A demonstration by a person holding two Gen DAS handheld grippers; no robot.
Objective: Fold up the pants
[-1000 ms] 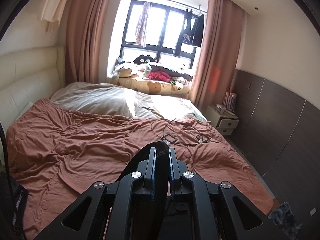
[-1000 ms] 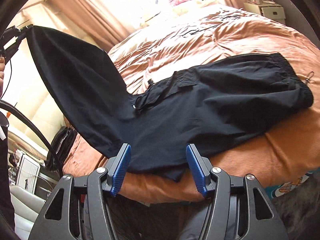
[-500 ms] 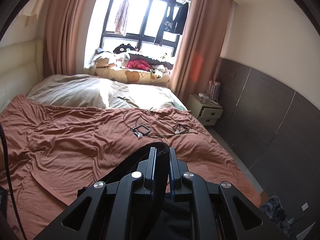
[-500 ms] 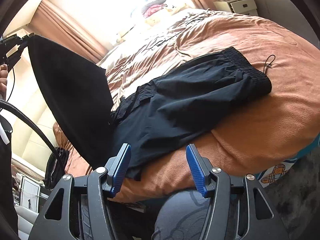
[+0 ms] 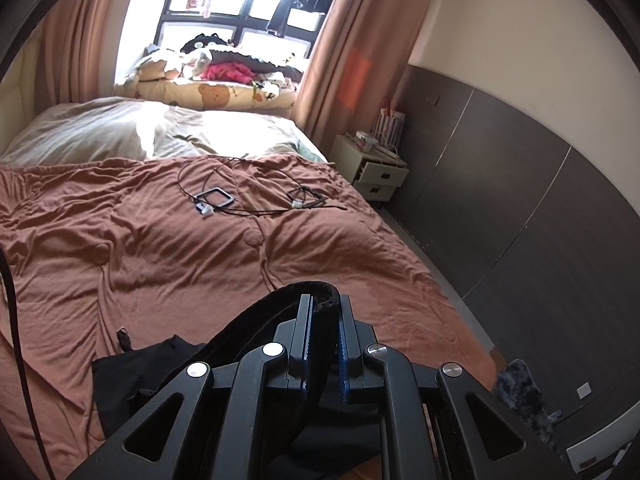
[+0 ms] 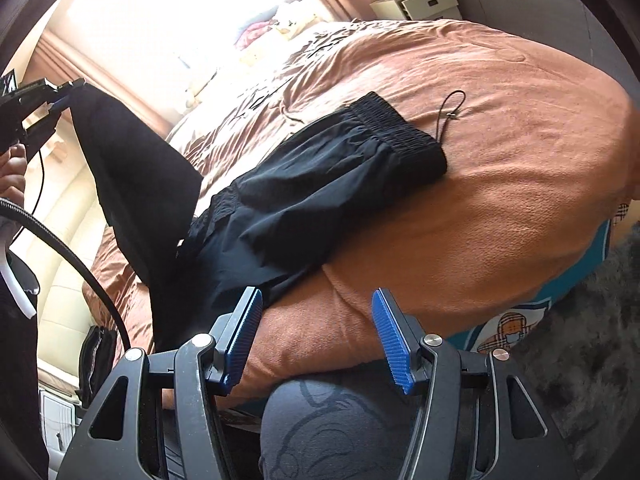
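Black pants [image 6: 320,184] lie across the near corner of the brown bedspread [image 6: 500,184], elastic waistband to the right. One leg end rises to the upper left, where my left gripper [image 6: 60,94] pinches its hem. In the left wrist view that gripper [image 5: 323,312] is shut on the black hem [image 5: 320,290], with more of the pants [image 5: 132,384] draped below on the left. My right gripper [image 6: 318,316] stands open over the bed's edge, blue pads [image 6: 390,336] apart with nothing between them, just right of the pants' lower edge.
Black cables and a small square frame [image 5: 218,198] lie mid-bed. A white nightstand [image 5: 376,168] stands by the dark wall panels. Soft toys [image 5: 208,60] fill the window sill. The person's knee [image 6: 340,432] sits below my right gripper; a dark rug [image 6: 592,352] covers the floor.
My left gripper carried the pant leg rightward and lower, its view tilting down toward the bed. My right gripper drew back and rolled, so the pants now sit farther left and smaller in its view.
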